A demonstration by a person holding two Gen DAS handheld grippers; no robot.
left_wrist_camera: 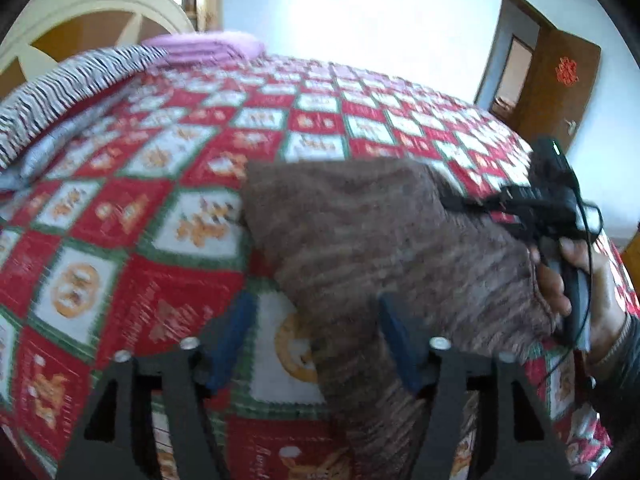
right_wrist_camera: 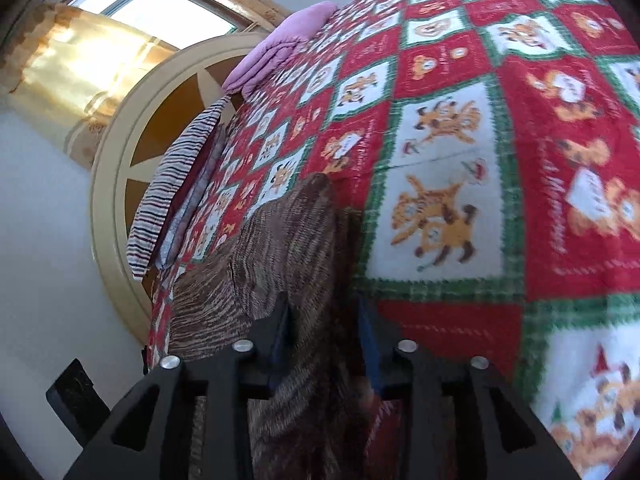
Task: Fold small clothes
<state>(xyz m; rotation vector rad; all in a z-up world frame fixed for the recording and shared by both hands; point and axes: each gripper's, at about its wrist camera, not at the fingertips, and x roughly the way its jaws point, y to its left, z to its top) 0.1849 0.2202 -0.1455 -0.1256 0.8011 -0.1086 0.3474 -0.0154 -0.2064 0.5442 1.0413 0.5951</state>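
Note:
A brown knitted garment (left_wrist_camera: 380,240) lies on the red, white and green patterned bedspread (left_wrist_camera: 132,208). My left gripper (left_wrist_camera: 316,340) is open, its blue-padded fingers (left_wrist_camera: 232,340) spread wide over the garment's near edge. My right gripper (right_wrist_camera: 324,340) is shut on the brown garment (right_wrist_camera: 276,248), with cloth bunched between its fingers. In the left wrist view the right gripper (left_wrist_camera: 460,204) shows at the garment's right edge, held by a hand (left_wrist_camera: 600,292).
A striped cloth (left_wrist_camera: 68,88) and a folded pink cloth (left_wrist_camera: 204,46) lie at the head of the bed by a cream and brown headboard (left_wrist_camera: 92,20). A brown door (left_wrist_camera: 556,80) stands open at the back right. A curtained window (right_wrist_camera: 80,60) is beyond the headboard.

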